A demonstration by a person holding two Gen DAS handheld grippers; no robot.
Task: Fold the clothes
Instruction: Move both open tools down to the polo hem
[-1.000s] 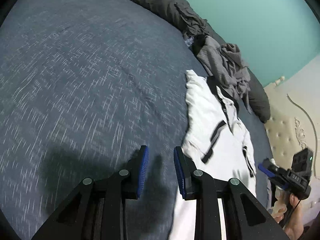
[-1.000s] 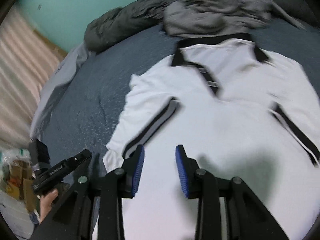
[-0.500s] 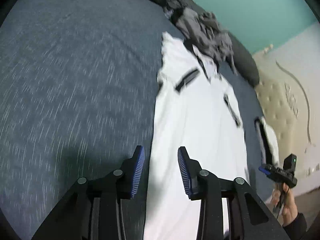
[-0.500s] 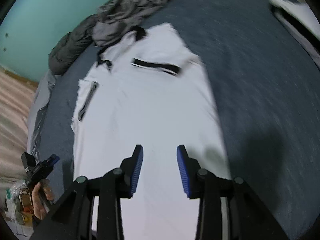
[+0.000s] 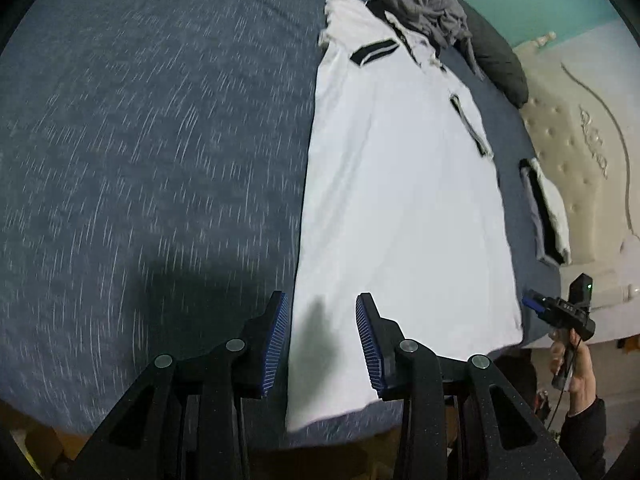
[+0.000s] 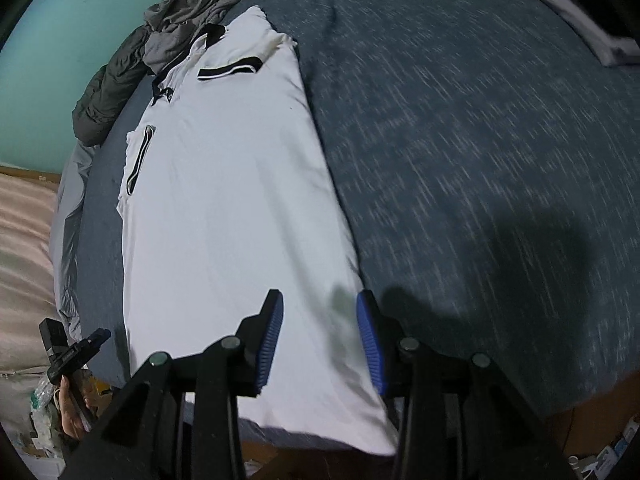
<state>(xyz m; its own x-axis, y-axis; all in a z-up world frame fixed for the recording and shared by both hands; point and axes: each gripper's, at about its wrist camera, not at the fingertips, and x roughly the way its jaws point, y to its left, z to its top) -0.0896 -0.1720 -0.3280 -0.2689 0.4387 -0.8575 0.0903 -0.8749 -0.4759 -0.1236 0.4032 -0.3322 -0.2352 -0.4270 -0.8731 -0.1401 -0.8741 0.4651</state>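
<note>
A white shirt [image 5: 400,184] with black trim lies flat on the bed [image 5: 140,140], both sleeves folded in over the body, its hem toward the grippers and its collar at the far end. The left gripper [image 5: 322,340] hangs above the hem's left corner, jaws apart with nothing pinched between them; the shirt's left edge runs away just ahead of its left finger. The right gripper [image 6: 320,338] hangs above the hem's right corner, its jaws opening, with only cloth lying below them and no grip on it; the shirt's right edge passes under its right finger. Beyond the collar, far ahead of both grippers, sits a heap of grey clothes [image 6: 192,12]. Well right of the left gripper lies a second folded white garment [image 5: 546,216], near the headboard [image 5: 592,152].
</note>
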